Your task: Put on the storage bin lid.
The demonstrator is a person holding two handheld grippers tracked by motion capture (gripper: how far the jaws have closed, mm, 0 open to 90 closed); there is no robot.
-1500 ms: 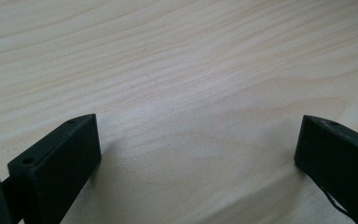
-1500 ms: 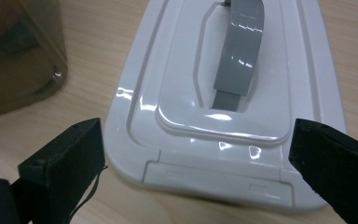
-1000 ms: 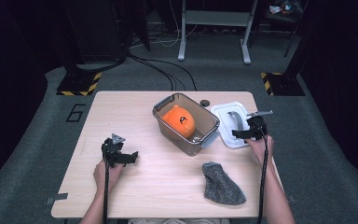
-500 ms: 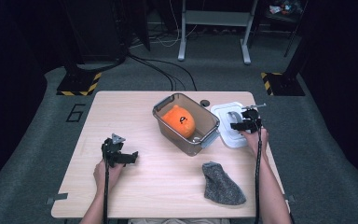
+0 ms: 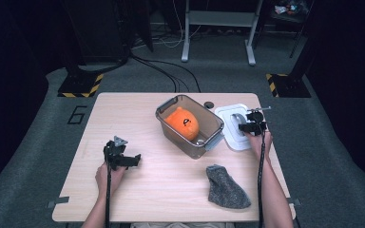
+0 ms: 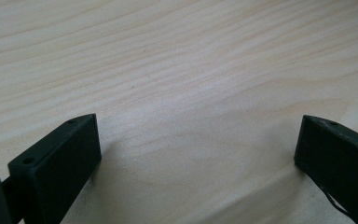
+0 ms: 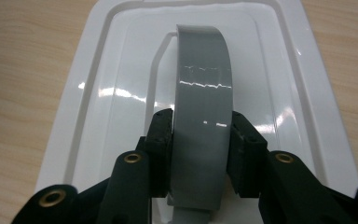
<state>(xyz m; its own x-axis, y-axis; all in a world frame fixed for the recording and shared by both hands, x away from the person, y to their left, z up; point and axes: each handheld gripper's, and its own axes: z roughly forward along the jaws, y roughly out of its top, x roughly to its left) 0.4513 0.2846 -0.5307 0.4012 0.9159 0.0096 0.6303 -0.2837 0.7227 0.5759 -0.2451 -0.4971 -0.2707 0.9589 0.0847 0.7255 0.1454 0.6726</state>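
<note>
A white lid [image 5: 235,127] lies flat on the table right of a clear grey bin [image 5: 188,125] that holds an orange plush toy [image 5: 182,122]. The lid [image 7: 121,93] has a grey arched handle [image 7: 203,107] along its middle. My right gripper [image 7: 200,154] is shut on that handle, one pad on each side; in the high view the right gripper [image 5: 250,122] sits over the lid. My left gripper [image 5: 120,156] rests low over bare wood at the table's left, and its own view shows the left gripper [image 6: 196,149] open wide with nothing between its fingers.
A grey knitted sock [image 5: 225,187] lies near the front edge, right of centre. A small dark round thing [image 5: 209,104] sits behind the bin. The wooden table [image 5: 138,190] ends close to the lid's right side. Black stands and cables cover the floor beyond.
My right gripper moved forward and left onto the white lid and closed on its grey handle. The left gripper stayed put.
</note>
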